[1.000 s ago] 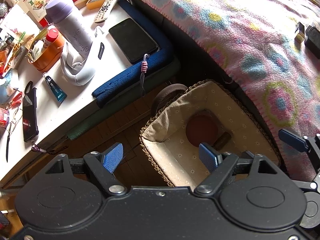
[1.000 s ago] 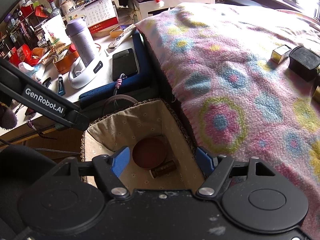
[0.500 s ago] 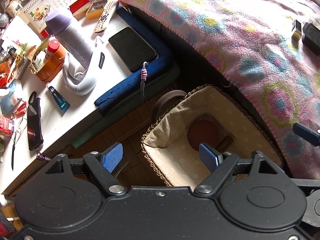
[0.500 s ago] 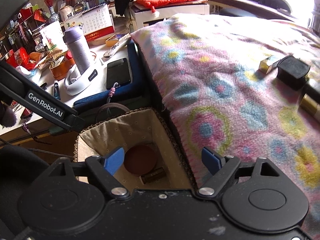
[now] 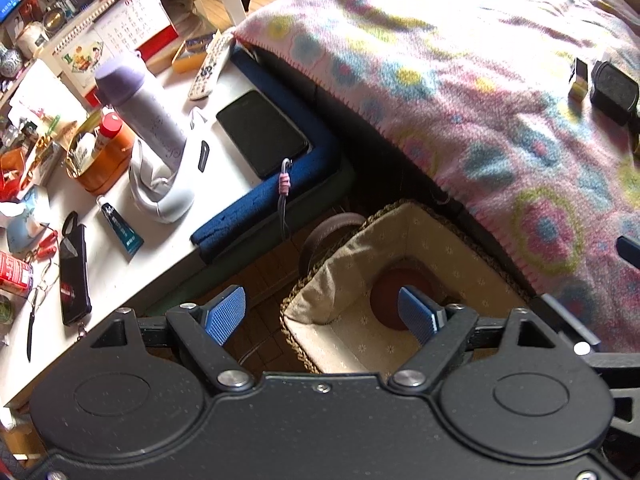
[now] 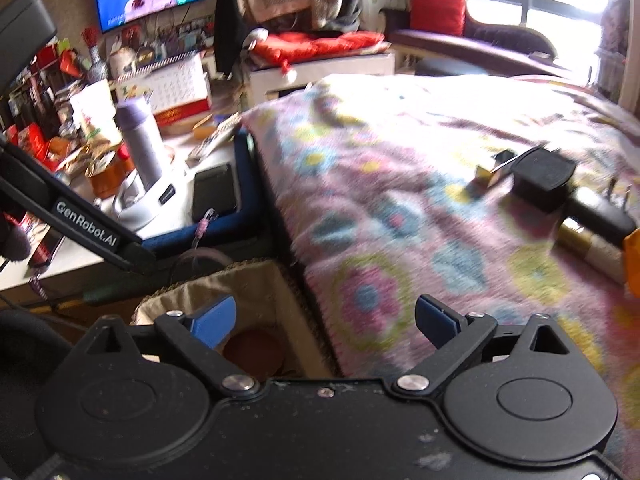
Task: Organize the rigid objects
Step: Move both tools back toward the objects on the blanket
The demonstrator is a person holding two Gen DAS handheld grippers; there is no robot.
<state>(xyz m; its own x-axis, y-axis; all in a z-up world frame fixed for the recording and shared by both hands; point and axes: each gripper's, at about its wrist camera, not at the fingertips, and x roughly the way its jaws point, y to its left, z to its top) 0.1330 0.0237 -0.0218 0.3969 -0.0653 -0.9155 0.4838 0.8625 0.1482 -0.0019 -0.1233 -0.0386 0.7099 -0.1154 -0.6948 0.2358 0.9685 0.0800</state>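
A lined wicker basket point(image 5: 352, 256) sits on the floor between the table and the bed, with a brown round lid point(image 5: 384, 300) lying in it. My left gripper point(image 5: 322, 314) hovers open above the basket's left rim and holds nothing. My right gripper point(image 6: 324, 320) is over the basket point(image 6: 248, 280) and the bed's edge. Its jaws are opening and nothing is between them. A black box point(image 6: 540, 176), a small gold box point(image 6: 486, 174), a black plug point(image 6: 600, 212) and a gold tube point(image 6: 588, 244) lie on the flowered blanket point(image 6: 400, 200).
The white table point(image 5: 168, 248) at the left is crowded with a purple flask point(image 5: 140, 108), a phone point(image 5: 262, 136), a remote, an orange tub and scissors. A blue pad point(image 5: 256, 208) edges the table. The left gripper's arm point(image 6: 88, 228) crosses the right wrist view.
The right gripper's jaws have spread much wider, and its view has lifted from the basket toward the objects on the blanket. The left gripper has hardly moved.
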